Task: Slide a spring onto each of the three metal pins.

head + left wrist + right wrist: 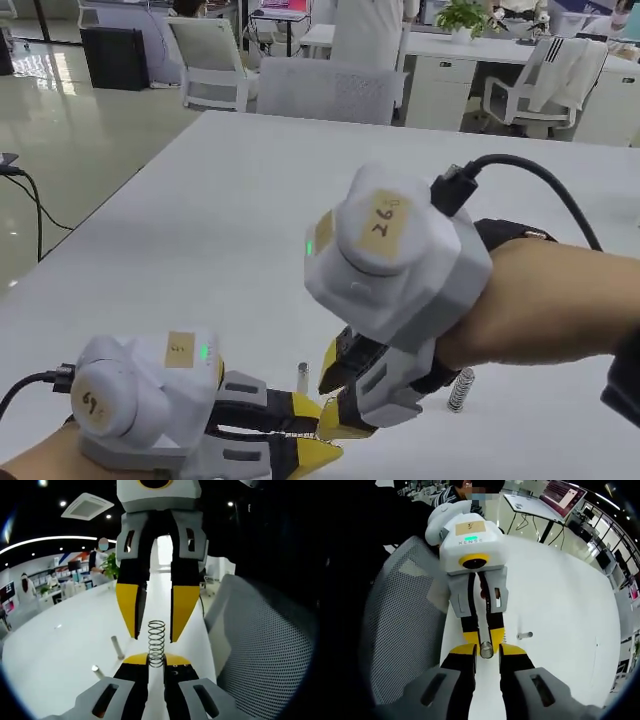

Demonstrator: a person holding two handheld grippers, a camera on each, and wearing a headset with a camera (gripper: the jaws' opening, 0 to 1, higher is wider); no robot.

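1. The white workbench top [200, 220] lies under both pairs of fingers. To the left of the left gripper's fingers a short silver metal pin [116, 647] stands on it, with a nearer pin [97, 671] beside it.
2. A loose steel coil spring [459, 390] rests on the top just outside the right gripper's fingers.
3. Beyond are a grey mesh office chair [260, 640], a glossy floor [60, 120], white desks and a potted green plant [462, 15].
4. The left gripper [156, 661] lies low and level, its yellow-tipped fingers pinched on the lower end of a thin wire coil spring [156, 645].
5. The right gripper [487, 654], held in a hand [540, 310], tilts down to meet it tip to tip. Its fingers are spread and straddle the free end of that spring with a gap on each side.
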